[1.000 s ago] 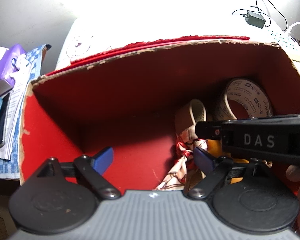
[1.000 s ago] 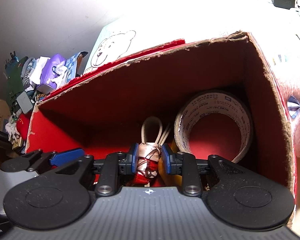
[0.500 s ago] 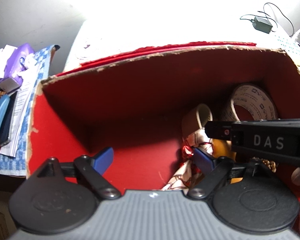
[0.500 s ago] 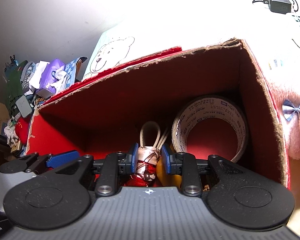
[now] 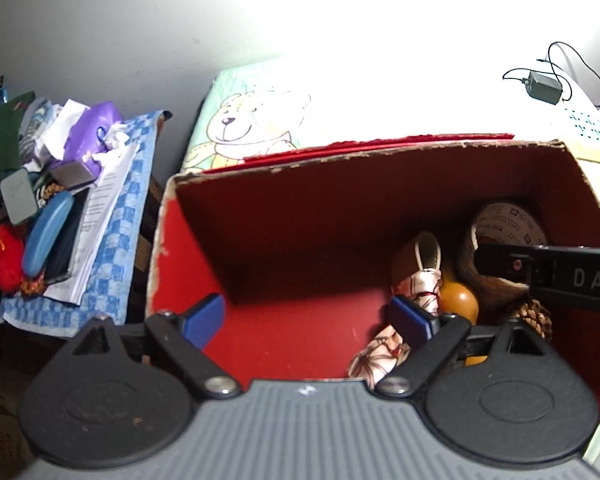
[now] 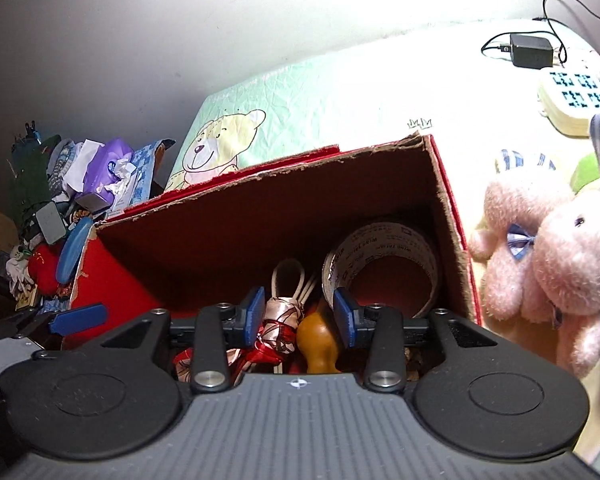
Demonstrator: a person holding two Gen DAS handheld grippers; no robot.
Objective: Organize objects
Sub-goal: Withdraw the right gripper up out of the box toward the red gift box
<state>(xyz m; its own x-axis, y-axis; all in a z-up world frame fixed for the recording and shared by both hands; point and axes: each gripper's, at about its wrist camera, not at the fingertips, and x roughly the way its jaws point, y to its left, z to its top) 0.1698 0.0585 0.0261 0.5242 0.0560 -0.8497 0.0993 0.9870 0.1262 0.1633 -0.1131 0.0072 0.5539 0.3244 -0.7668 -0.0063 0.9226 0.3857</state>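
At 3 o'clock inside the red box [image 6: 452, 216], I saw the knotted satin scarf [image 6: 282, 312] lying beside the tape roll [image 6: 384, 264]. Both my right gripper [image 6: 299, 315] and left gripper [image 5: 306, 316] gaped empty above a bear-print sheet [image 6: 300, 96].

tongs [image 6: 300, 316] | black arms, blue pads | grey ribbed body | silver screws | "DAS" lettering

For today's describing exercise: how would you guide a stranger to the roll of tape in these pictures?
Find the red cardboard box on the bear-print sheet. Look in its far right corner, beside the brown gourd and the satin ribbon bundle. The tape roll stands on edge, the only hollow ring with printed lettering.
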